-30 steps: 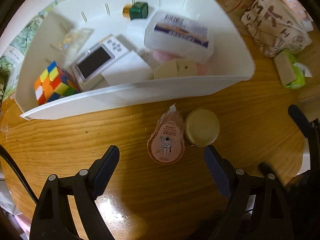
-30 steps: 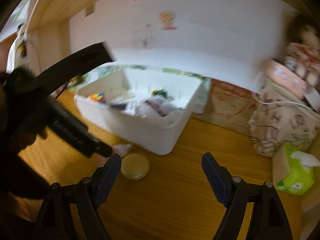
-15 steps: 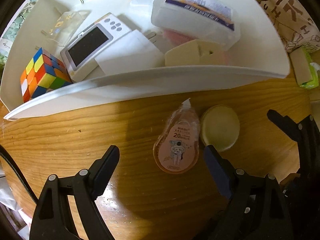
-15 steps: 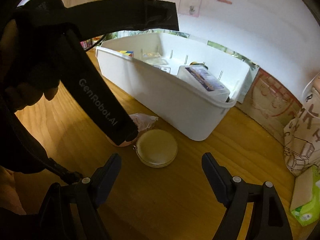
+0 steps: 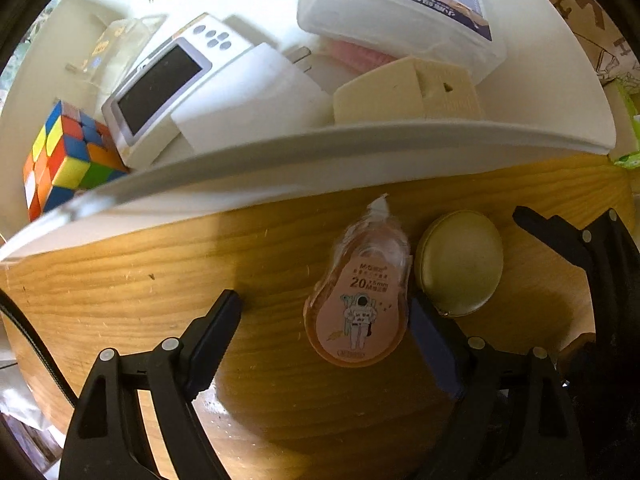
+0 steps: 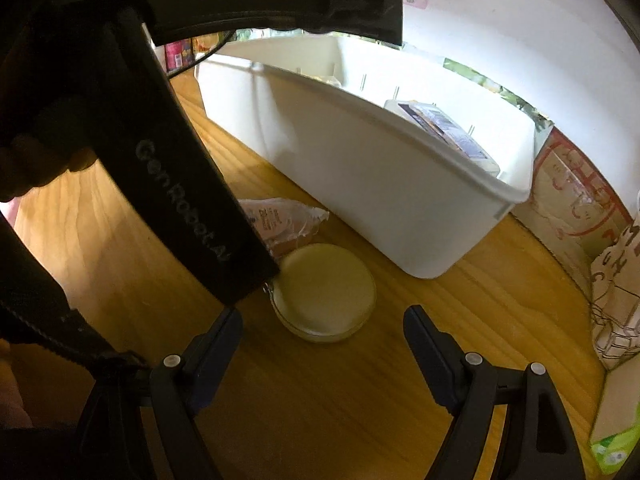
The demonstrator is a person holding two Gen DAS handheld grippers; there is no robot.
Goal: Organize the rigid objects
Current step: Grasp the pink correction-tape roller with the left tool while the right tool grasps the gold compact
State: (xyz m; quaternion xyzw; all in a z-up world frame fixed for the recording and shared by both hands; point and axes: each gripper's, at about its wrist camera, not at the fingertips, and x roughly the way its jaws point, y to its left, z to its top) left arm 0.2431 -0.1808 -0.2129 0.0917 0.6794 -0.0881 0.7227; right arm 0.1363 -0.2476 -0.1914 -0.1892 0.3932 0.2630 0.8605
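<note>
A pink correction-tape dispenser [image 5: 356,312] in clear wrap lies on the wooden table [image 5: 120,288] beside a round cream zip case [image 5: 460,264]. My left gripper [image 5: 324,336] points straight down over the tape. Its jaws are closing with the tape between them: the right pad is at the tape's edge and the left pad stands well clear. My right gripper [image 6: 322,344] is open, and the round case [image 6: 324,292] lies just ahead of its fingertips. The left gripper's body [image 6: 180,200] hides part of the tape [image 6: 280,220] there. The white bin [image 5: 280,148] stands right behind both items.
The bin [image 6: 360,200] holds a Rubik's cube [image 5: 60,160], a white screen device [image 5: 160,84], a white charger [image 5: 256,96], a cream block [image 5: 408,92] and a clear plastic box [image 5: 400,12]. A patterned bag [image 6: 616,280], a cardboard box [image 6: 568,192] and a green tissue pack [image 6: 612,448] stand at the right.
Both grippers have sunk toward the table. The tape now lies between my left fingers, which have narrowed a little. My right gripper has tipped down and come close to the round case.
</note>
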